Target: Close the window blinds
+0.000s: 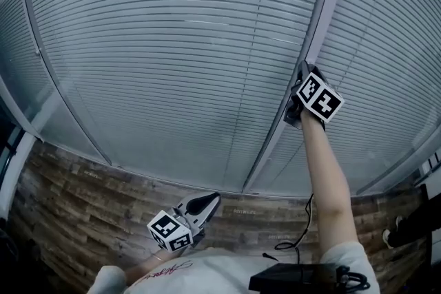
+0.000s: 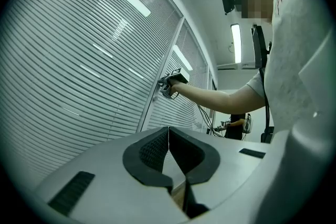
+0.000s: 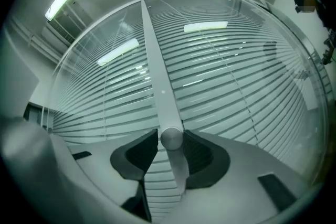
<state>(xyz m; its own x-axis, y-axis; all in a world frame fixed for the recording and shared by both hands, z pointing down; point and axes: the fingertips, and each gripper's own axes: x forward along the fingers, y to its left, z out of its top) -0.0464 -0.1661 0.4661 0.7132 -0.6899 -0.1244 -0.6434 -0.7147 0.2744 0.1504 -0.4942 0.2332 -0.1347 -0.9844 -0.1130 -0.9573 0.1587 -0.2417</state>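
Observation:
White slatted blinds hang behind glass panels parted by a grey mullion. My right gripper is raised to that mullion at arm's length. In the right gripper view a round metal knob on the mullion stands between the two pads of the right gripper, with a thin gap on each side, so the jaws are open around it. The slats lie tilted with slits between them. My left gripper hangs low near my body, its pads meeting at the tips with nothing in them. From there the right gripper shows at the mullion.
Wood-patterned floor runs along the foot of the glass wall. A black cable lies on it near my right side. A black box sits at my waist. Another person stands far down the room.

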